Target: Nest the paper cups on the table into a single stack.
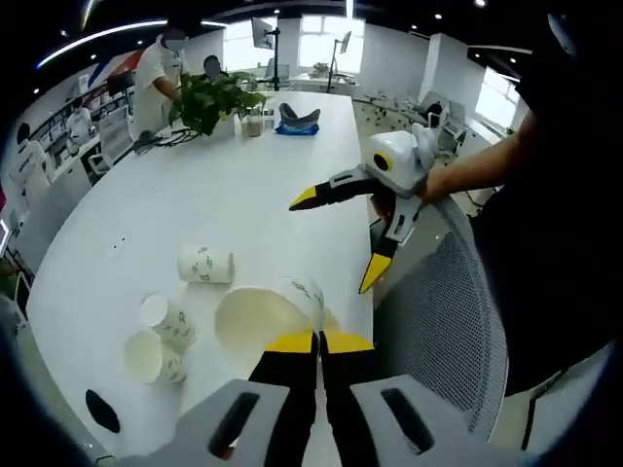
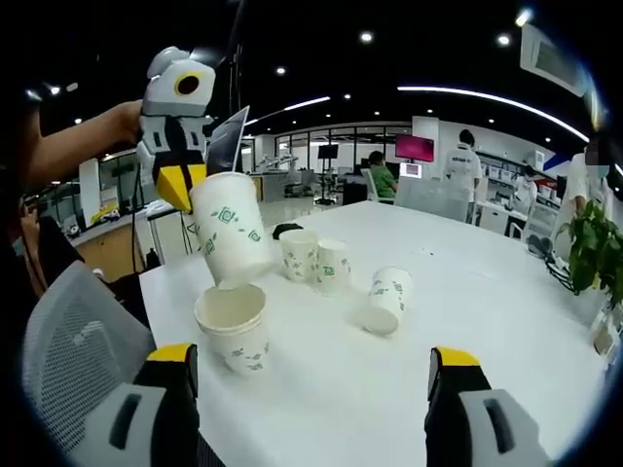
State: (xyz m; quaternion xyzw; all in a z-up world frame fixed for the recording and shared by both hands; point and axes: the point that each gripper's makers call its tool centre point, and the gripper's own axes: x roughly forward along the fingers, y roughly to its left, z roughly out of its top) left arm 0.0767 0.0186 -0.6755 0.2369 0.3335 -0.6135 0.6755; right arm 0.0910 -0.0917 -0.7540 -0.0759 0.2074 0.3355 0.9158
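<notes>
Cups first, from the left gripper view: my left tongs (image 1: 317,342) are clenched on the rim of a paper cup (image 1: 261,316) at the counter's (image 1: 195,195) near edge. Three loose cups (image 1: 170,326) sit beside it. My right tongs (image 1: 336,238) hang spread above the counter's edge.

In the right gripper view, my right tongs (image 2: 311,375) are released. The held cup (image 2: 232,241) hangs tilted over a standing cup (image 2: 234,326) near the counter's corner.

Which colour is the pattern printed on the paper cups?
Green on white paper cups, clearest in the right gripper view.
</notes>
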